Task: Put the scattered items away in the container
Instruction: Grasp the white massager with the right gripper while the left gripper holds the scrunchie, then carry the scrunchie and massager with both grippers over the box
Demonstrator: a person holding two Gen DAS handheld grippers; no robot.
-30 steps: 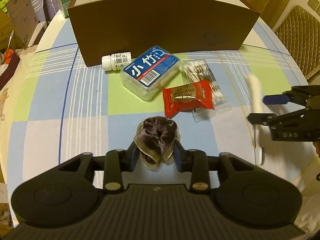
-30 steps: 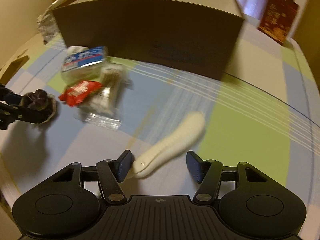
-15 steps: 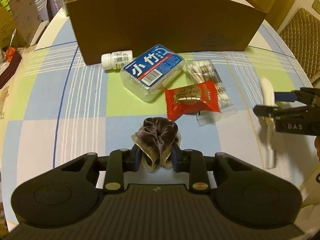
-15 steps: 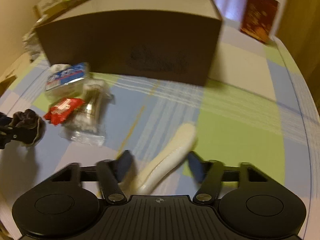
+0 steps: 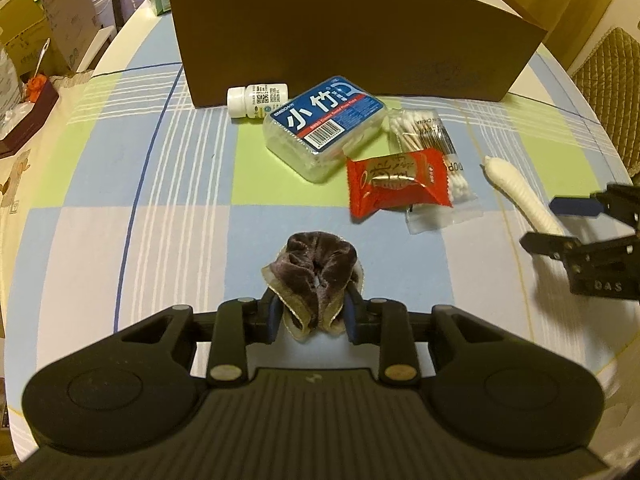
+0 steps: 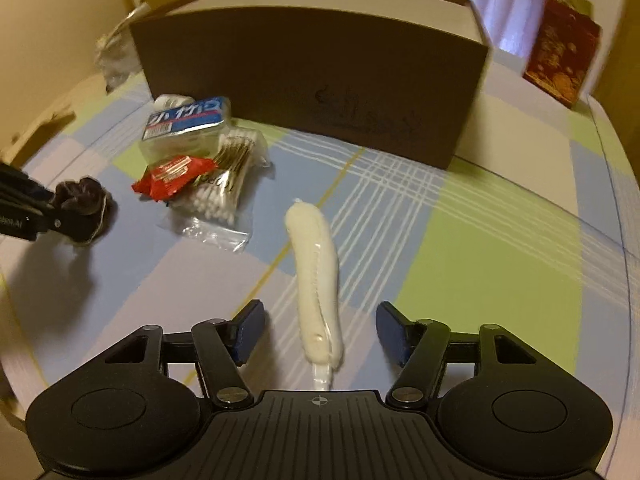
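In my left gripper [image 5: 312, 316] the jaws pinch the brown velvet scrunchie [image 5: 314, 276] — they were wider around it a second ago, and now it bunches up between the pads, so I judge that grasp made and ready to lift. My right gripper [image 6: 320, 330] hangs wide open, one finger on each side of the white wrapped toothbrush [image 6: 316, 280]; a moment back that handle lay slanted across my view, and now it runs almost straight down the middle between my pads, touching neither, so I have lined myself up and only the squeeze is left. Just beyond on the checked tablecloth [image 5: 180, 184], the red snack packet [image 5: 398, 182] lies on the bag of cotton swabs [image 5: 424, 136], beside the clear box with the blue label [image 5: 326, 128] and the small white bottle [image 5: 256, 100] — none of them has shifted. Farthest off stands the brown cardboard box [image 5: 352, 36], its wall just behind the bottle, and I cannot see inside it. So two items are nearly in hand and four wait on the cloth.
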